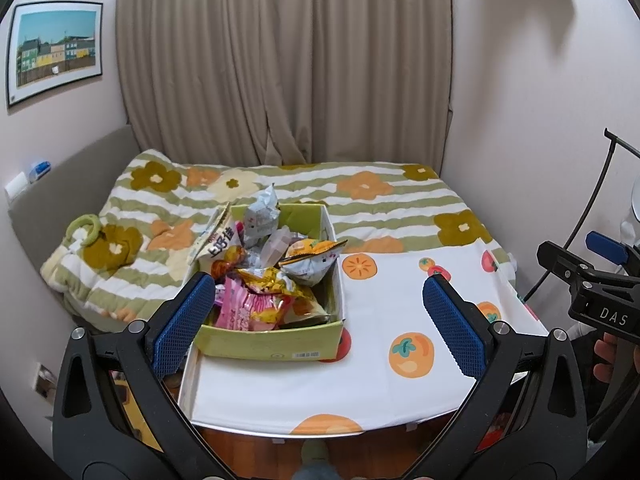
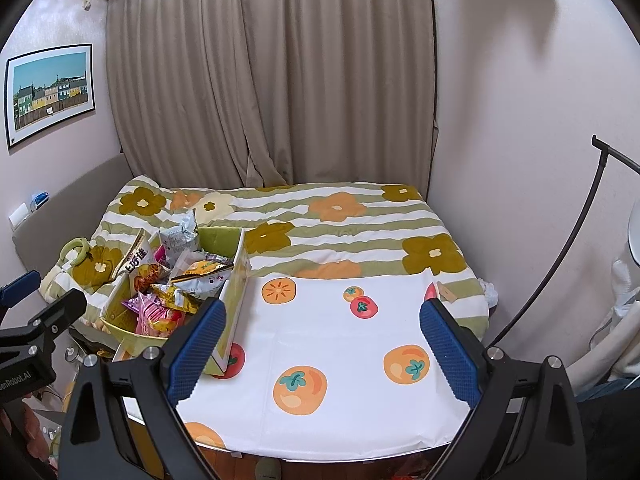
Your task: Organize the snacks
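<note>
A light green cardboard box (image 1: 276, 346) stands on the left part of a table under a white fruit-print cloth (image 1: 384, 320). Several snack packets fill it: a pink one (image 1: 248, 308), a silver one (image 1: 262, 214), an orange-topped one (image 1: 312, 258). My left gripper (image 1: 318, 316) is open, held back from the table's near edge, its left pad (image 1: 182, 320) in front of the box's near-left corner. In the right wrist view the box (image 2: 234, 280) sits to the left, and my right gripper (image 2: 320, 344) is open over the bare cloth (image 2: 340, 344), holding nothing.
Behind the table lies a bed with a green-striped flowered quilt (image 1: 380, 200), beige curtains (image 1: 280, 60) beyond it. A framed picture (image 1: 54, 50) hangs on the left wall. A black lamp stand (image 2: 560, 264) curves up at the right. A green ring toy (image 1: 86, 226) lies on the quilt.
</note>
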Action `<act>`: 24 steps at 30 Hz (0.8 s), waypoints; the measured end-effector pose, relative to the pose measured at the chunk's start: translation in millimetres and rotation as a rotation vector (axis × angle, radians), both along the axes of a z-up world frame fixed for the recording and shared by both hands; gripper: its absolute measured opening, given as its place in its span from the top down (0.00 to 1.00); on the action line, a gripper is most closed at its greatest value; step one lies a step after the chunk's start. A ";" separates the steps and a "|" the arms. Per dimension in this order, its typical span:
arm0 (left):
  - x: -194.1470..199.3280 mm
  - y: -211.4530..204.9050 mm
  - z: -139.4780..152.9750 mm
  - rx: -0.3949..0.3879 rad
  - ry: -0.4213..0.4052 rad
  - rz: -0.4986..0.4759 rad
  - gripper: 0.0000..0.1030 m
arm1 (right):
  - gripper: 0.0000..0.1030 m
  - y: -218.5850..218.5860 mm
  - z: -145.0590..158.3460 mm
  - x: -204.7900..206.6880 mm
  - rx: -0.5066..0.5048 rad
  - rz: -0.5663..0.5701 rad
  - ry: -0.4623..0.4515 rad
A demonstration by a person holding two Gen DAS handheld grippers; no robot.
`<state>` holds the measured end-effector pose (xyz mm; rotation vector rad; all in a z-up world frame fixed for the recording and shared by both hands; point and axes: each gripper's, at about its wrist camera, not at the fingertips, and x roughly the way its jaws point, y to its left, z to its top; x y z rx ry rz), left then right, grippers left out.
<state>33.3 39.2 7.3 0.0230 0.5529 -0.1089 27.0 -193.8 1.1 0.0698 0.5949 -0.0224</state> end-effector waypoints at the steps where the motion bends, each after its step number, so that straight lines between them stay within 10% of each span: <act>1: 0.2 0.2 0.0 0.000 0.000 0.000 0.00 | 0.06 -0.3 -0.1 0.0 0.000 0.001 0.000; 24: 0.7 -8.5 3.0 0.008 -0.004 0.010 0.00 | 0.06 -5.0 2.9 4.9 0.001 -0.008 -0.002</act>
